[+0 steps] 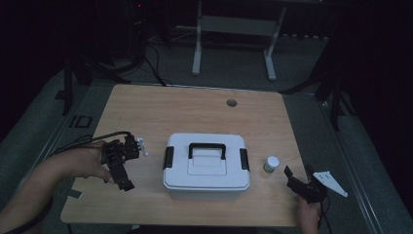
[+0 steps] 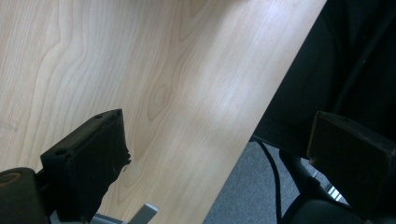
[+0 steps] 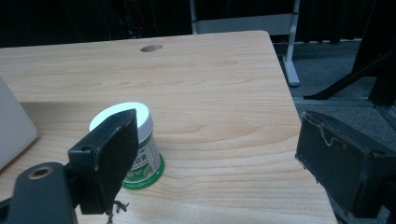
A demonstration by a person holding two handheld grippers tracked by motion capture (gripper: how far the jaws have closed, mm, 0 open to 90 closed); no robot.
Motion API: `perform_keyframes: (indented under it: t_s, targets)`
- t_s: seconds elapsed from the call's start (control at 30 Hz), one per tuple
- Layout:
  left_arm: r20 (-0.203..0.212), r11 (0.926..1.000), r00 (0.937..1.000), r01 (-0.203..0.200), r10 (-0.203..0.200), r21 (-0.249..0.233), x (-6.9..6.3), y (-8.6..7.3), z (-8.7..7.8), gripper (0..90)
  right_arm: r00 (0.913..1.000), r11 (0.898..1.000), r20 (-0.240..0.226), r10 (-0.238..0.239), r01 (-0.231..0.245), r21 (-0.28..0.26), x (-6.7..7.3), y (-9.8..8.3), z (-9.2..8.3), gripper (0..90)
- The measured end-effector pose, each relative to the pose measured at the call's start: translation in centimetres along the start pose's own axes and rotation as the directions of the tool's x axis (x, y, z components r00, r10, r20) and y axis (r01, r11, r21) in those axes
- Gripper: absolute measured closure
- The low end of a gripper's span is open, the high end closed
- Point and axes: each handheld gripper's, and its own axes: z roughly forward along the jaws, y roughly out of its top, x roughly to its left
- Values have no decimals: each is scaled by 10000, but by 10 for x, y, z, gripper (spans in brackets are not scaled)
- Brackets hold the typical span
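Note:
A white lidded box (image 1: 206,165) with a black handle and black side latches stands at the middle front of the wooden table (image 1: 195,107). To its right stands a small bottle (image 1: 271,164) with a white cap and green label. My right gripper (image 1: 298,173) is open near the front right corner, just behind the bottle. In the right gripper view the bottle (image 3: 145,154) sits partly behind the left jaw of that gripper (image 3: 217,126). My left gripper (image 1: 125,184) is left of the box, open over bare wood, jaws (image 2: 219,130) pointing toward the table's near edge.
A round cable hole (image 1: 231,102) lies in the far middle of the table. A white desk frame (image 1: 197,48) and black stands are on the floor beyond. The box's corner (image 3: 11,126) shows at the left of the right gripper view. Floor and cables lie past the table edge (image 2: 261,116).

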Motion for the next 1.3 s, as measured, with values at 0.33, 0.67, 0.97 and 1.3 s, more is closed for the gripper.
perform_keyframes:
  t_s: [0.33,0.67,0.97,1.3]
  targets:
    - [154,9977,9976,-668,670,-123,-7,26,-10,44,10000,10000,-9,32,-32,-12,0,0,0,127]
    - [106,9915,9915,-1298,1299,-85,-12,58,-18,44,9999,9999,-42,92,-92,-53,-1,0,0,128]
    - [16,9850,9850,-1725,1725,14,-17,79,-20,44,9999,9999,-83,108,-108,-60,-2,0,-1,128]
    - [-10,9783,9783,-2071,2071,15,-11,108,-15,44,9998,9999,-128,117,-118,-48,-1,0,-1,128]
